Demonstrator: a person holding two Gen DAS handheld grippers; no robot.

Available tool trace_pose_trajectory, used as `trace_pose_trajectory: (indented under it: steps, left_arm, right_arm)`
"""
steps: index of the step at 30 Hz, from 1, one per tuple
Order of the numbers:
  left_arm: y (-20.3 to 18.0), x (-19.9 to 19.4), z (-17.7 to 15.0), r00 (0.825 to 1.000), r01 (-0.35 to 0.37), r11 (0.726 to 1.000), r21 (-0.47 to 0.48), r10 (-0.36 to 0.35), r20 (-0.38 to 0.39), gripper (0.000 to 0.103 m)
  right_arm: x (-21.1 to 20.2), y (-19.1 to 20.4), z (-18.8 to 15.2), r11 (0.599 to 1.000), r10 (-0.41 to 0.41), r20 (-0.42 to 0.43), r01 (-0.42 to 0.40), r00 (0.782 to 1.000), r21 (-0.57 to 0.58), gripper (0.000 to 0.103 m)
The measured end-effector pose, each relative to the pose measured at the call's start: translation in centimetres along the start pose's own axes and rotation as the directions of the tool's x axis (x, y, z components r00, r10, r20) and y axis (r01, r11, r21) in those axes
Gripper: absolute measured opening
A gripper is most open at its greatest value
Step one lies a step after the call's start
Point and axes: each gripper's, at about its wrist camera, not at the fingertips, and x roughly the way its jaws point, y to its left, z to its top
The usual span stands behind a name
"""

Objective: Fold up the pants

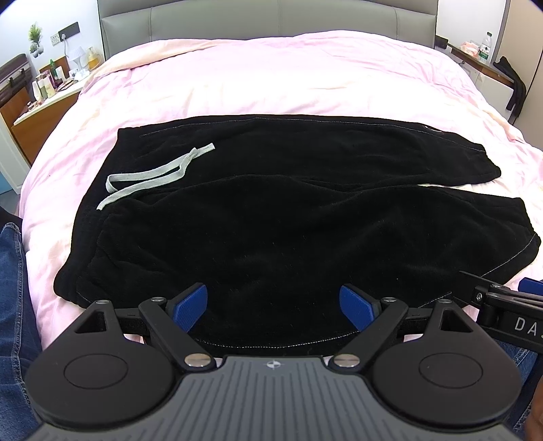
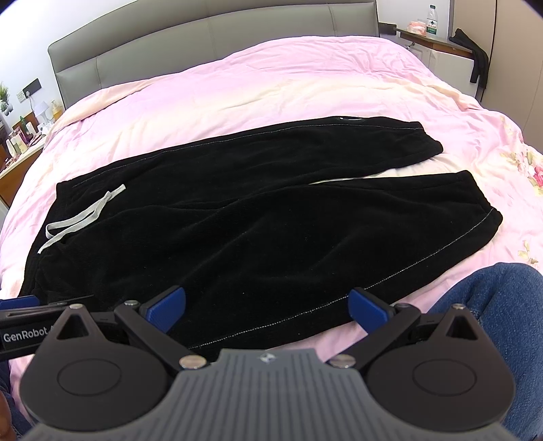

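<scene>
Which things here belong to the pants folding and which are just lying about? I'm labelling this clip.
For the job:
- black pants with grey drawstring
- pink bedspread they lie on
- left gripper, jaws open
- right gripper, jaws open

Lying about:
- water bottle on the shelf
- dark garment hanging off the shelf
- cluttered nightstand
- grey headboard

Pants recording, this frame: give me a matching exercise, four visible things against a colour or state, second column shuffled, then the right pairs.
Things:
1. pants
2. drawstring
3. bedspread
4. left gripper

Colour or state:
A. pink, rumpled
B. open, holding nothing
C. black, spread flat with legs apart
D. grey, lying loose near the waistband

Pairs: 1-C, 2-D, 3-A, 4-B
</scene>
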Motion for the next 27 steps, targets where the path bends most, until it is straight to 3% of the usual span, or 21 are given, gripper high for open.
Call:
trace_pose_trajectory:
  steps: [27]
  left_arm:
    - [-0.22,0.37,0.04,1.0,0.003,1.0,-0.001,-0.003,-0.008,0.103]
  right_arm:
    - [-0.06,0.03,0.03,1.0,-0.007,0.0,0.007,1.0,0.001,0.098]
